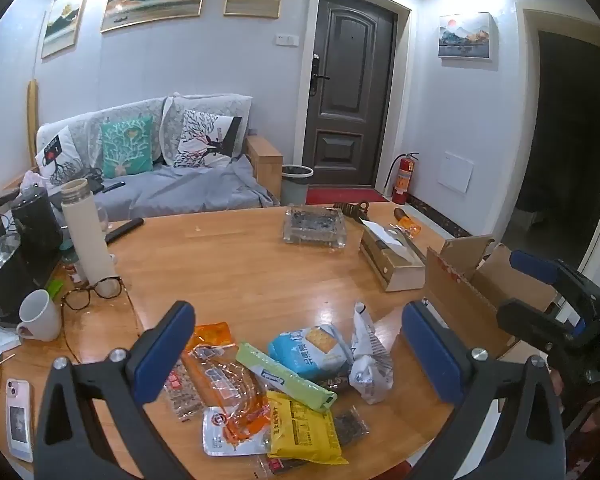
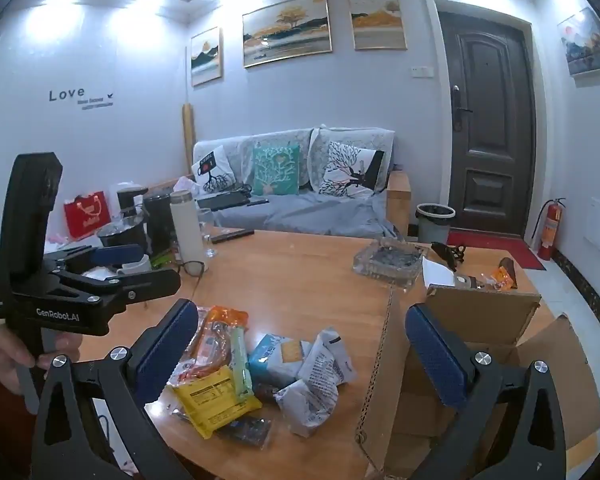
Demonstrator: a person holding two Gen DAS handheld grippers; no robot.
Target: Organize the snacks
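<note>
A heap of snack packets (image 1: pixel 276 392) lies at the near edge of a wooden table (image 1: pixel 236 264), overlapping so much that an exact count is hard: roughly eight or nine show, among them one yellow packet (image 1: pixel 306 428), one pale green bar (image 1: pixel 284 376), one blue-and-white cracker bag (image 1: pixel 308 350), one crumpled white bag (image 1: pixel 370 364), clear-and-orange sleeves (image 1: pixel 228 396) and a small dark sachet (image 1: pixel 350 426). Packets at the bottom of the heap are largely buried, and one at the very front is cut off by the frame edge. The left gripper (image 1: pixel 296 350) hovers above the heap with its two blue-padded fingers (image 1: pixel 162 350) spread wide and nothing between them. The right gripper (image 2: pixel 302 354) is likewise spread apart and empty, held over the seam between the heap and one open cardboard box (image 2: pixel 480 360), which stands just to the right of the snacks; the box's interior is mostly hidden behind its flaps and the gripper's finger. In the left wrist view the right gripper appears only partly at the frame's right edge. Further back stand one glass ashtray (image 1: pixel 314 226), one tissue box (image 1: pixel 392 256), one white mug (image 1: pixel 40 316), one pair of glasses (image 1: pixel 92 294), one cream flask (image 1: pixel 86 232) and one phone (image 1: pixel 19 420) partly clipped by the lens rim.
</note>
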